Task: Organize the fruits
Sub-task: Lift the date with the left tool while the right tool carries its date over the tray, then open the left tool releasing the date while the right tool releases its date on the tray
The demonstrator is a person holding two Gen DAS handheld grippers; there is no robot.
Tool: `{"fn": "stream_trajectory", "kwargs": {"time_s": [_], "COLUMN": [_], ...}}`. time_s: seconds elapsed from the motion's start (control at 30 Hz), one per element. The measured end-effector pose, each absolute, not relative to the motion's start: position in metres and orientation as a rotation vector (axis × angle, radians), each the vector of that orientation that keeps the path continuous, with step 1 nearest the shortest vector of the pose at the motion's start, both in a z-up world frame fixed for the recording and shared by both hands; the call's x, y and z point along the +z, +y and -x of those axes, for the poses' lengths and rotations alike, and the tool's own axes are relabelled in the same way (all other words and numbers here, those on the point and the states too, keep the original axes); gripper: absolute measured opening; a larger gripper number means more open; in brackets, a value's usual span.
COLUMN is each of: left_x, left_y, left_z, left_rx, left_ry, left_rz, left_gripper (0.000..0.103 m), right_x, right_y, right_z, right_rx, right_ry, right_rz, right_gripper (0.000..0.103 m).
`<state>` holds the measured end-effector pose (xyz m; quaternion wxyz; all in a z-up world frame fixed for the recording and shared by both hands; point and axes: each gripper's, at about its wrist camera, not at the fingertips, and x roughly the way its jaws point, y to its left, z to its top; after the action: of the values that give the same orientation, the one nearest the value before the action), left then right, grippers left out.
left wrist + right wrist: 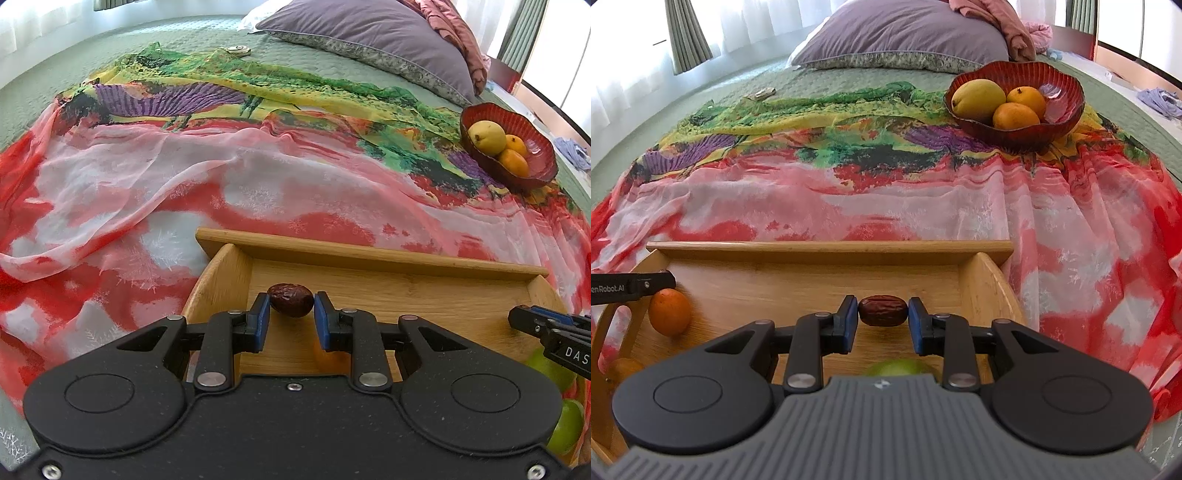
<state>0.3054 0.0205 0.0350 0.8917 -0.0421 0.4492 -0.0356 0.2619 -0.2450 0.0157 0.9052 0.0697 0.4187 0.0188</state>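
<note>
Floral scarf (pixel 849 192) spread over green bedspread (pixel 849 79); purple pillow (pixel 905 33) at headboard end.

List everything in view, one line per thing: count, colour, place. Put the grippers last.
wooden tray: one, light wood, near edge of the scarf.
dates: two, dark brown, one between each gripper's fingers over the tray; second.
orange fruit in tray: one clearly seen, left part of the tray.
green fruit: at least one, just below the right gripper, mostly hidden.
red bowl: one, dark red, far right on the scarf.
fruit in bowl: one yellow, two orange.
scarf: one, red, pink, green, purple, spread on the bed.
bedspread: green.
pillow: one, purple, head of bed.
left gripper: black, blue pads, around a date.
right gripper: black and grey, blue pads, around a date.
</note>
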Motion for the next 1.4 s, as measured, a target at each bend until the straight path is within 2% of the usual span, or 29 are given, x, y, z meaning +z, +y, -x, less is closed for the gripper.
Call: {"fn": "stream_trajectory", "kwargs": {"time_s": [0.43,0.67,0.73,0.93,1.0,1.2,1.3,1.4], "left_x": [0.031,0.03,0.03,0.032,0.034,0.045,0.054,0.063], "left_y": [0.022,0.019,0.019,0.02,0.018,0.016,0.016,0.016], "left_z": [-0.309,-0.309,-0.309,-0.304,-0.301,-0.288,-0.277,-0.265], "left_rx": [-0.062,-0.058,-0.055,-0.05,-0.052,-0.062,-0.072,-0.081], "left_ry": [0.94,0.932,0.93,0.919,0.906,0.864,0.824,0.791], "left_rz": [0.096,0.077,0.071,0.065,0.042,0.021,0.017,0.011], "left_gripper": [0.024,0.024,0.027,0.039,0.043,0.056,0.066,0.07], "right_x": [0.012,0.012,0.012,0.012,0.014,0.022,0.027,0.032], "right_y": [-0.246,-0.243,-0.242,-0.24,-0.239,-0.239,-0.239,-0.237], "right_z": [-0.264,-0.263,-0.263,-0.258,-0.256,-0.246,-0.239,-0.228], "right_rx": [0.034,0.043,0.045,0.05,0.051,0.069,0.077,0.082], "right_ry": [0.879,0.877,0.875,0.862,0.855,0.827,0.807,0.781], "right_rz": [-0.132,-0.116,-0.109,-0.1,-0.091,-0.094,-0.087,-0.062], "right_gripper": [0.035,0.042,0.046,0.046,0.053,0.056,0.061,0.065]}}
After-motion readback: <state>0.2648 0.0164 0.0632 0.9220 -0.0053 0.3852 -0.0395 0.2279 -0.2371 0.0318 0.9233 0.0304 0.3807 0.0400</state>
